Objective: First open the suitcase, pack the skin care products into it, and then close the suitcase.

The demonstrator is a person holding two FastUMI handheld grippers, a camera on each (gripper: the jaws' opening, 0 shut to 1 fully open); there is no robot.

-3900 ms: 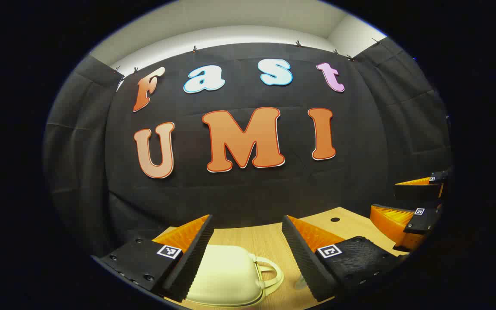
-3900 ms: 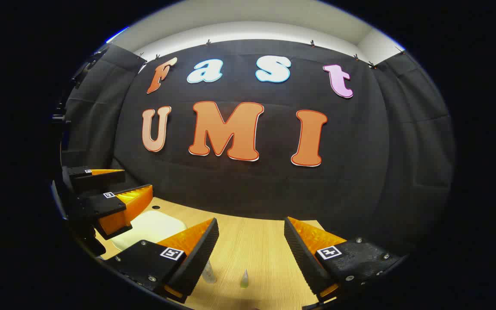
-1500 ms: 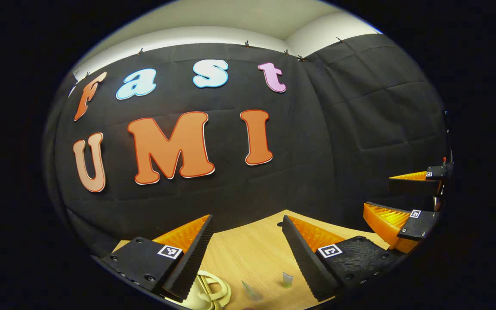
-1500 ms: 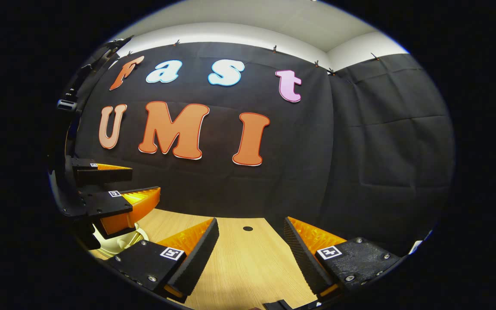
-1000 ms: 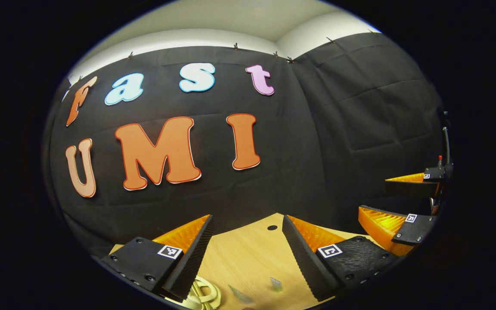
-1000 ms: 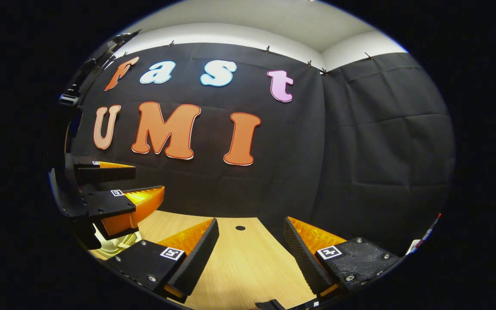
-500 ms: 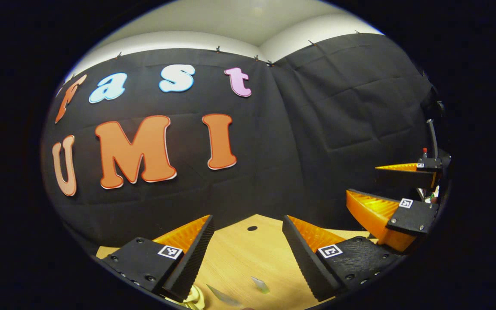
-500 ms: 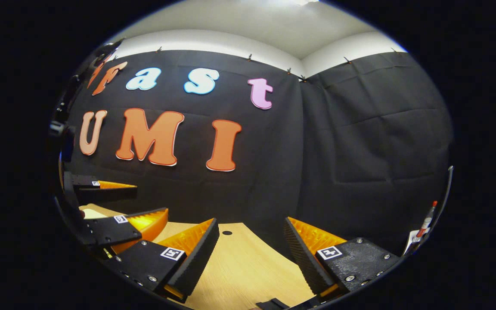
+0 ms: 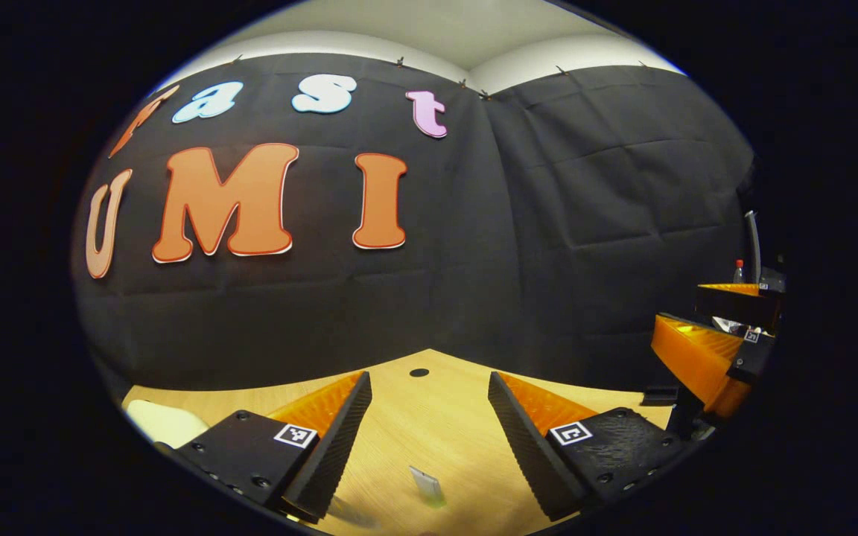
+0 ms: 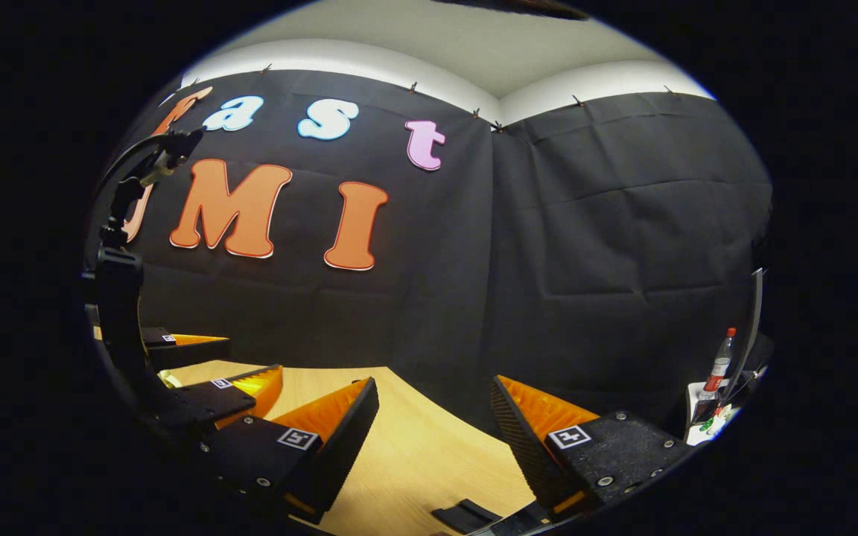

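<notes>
**Both grippers spread wide over the table, holding nothing**

From my left gripper view I see a small pale skin care sachet (image 9: 427,485) lying flat on the wooden table (image 9: 429,417), near the camera and between my own fingers but below them, not touched by either. A second item sits just left of it by the left finger, too blurred for me to identify. At the far left edge of that view a cream, rounded corner of the suitcase (image 9: 164,421) rests on the table; I cannot tell whether it is open or closed.

My left gripper (image 9: 427,383) has its fingers spread wide with bare table between them, gripping nothing. The right gripper (image 9: 704,316) shows at the right edge, fingers also apart.

In my right gripper view the right gripper (image 10: 434,391) is equally wide open and empty above the table (image 10: 414,447), with the left gripper (image 10: 239,357) at the left, near it. A red-capped bottle (image 10: 719,361) stands far right.
</notes>
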